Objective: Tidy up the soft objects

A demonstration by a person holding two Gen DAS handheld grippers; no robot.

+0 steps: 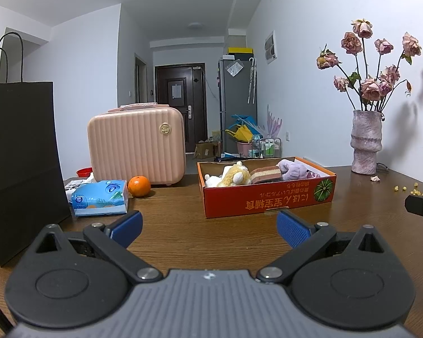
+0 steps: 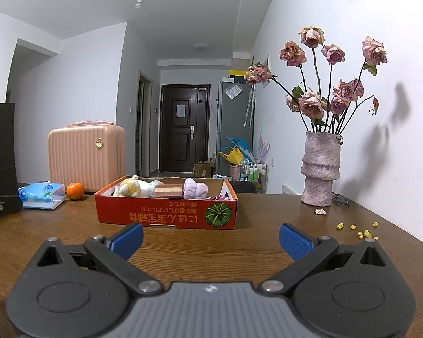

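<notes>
Brown wood-grain surface (image 2: 253, 242): smooth, faint sheen. Red printed cardboard box (image 2: 166, 215): matt. Fluffy yellow plush toy (image 2: 128, 187): cloth pile. Ribbed pink plastic case (image 1: 136, 143): satin. Rough mottled pink vase (image 2: 320, 169): matt.

Spread-fingered left gripper (image 1: 210, 226) before red box (image 1: 268, 200) of plush toys (image 1: 237, 176)

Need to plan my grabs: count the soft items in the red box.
4 visible: yellow plush at the left end, cake-slice toy in the middle, lilac plush beside it, purple item right. Others may be hidden.
</notes>
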